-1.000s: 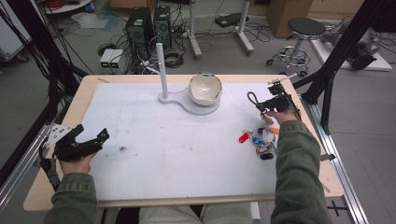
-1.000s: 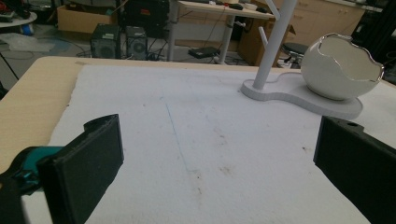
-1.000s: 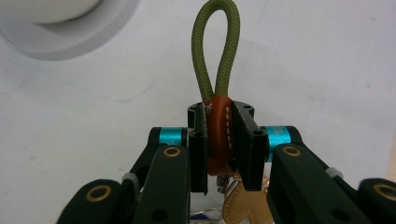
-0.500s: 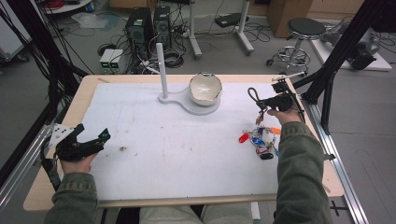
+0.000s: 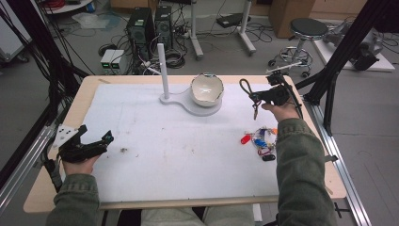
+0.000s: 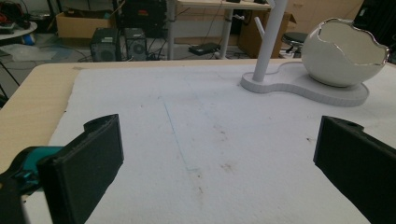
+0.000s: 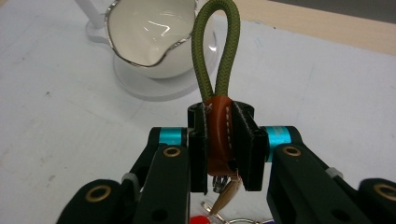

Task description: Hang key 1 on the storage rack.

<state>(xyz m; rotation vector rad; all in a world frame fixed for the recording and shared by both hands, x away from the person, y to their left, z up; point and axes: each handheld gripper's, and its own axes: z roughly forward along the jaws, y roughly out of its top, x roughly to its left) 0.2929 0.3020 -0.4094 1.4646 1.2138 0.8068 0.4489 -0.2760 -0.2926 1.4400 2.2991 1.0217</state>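
White padding covers most of your wooden tabletop [image 5: 56, 188], and beyond its far edge the floor holds computer towers [image 5: 150, 26], tangled cables and a round stool [image 5: 308, 28].

Your left tongs [image 5: 94, 141] rest near the tabletop's 8 o'clock edge, jaws spread wide with nothing between them; in the left gripper view the two black pads [image 6: 88, 158] stand far apart over bare, lightly stained padding.

At about 12 o'clock sits a white stand [image 5: 188, 101] with an upright post [image 5: 162, 68] on one lobe and a cracked-egg-shaped bowl [image 5: 207, 89] on the other.

Your right tongs [image 5: 256, 96] are raised near 2 o'clock, just to the right of the bowl, and are clamped on a keychain [image 7: 219, 135]. The right gripper view shows the jaws pinching its brown leather sleeve, with an olive cord loop [image 7: 217, 51] standing up above them and what looks like a key tip [image 7: 226, 193] hanging below, though that part is partly hidden.

A small heap of other keys and coloured tags [image 5: 259, 139], one red and one black among them, lies on the padding at about 3 o'clock, close beside your right sleeve [image 5: 299, 165] and apart from the tongs.
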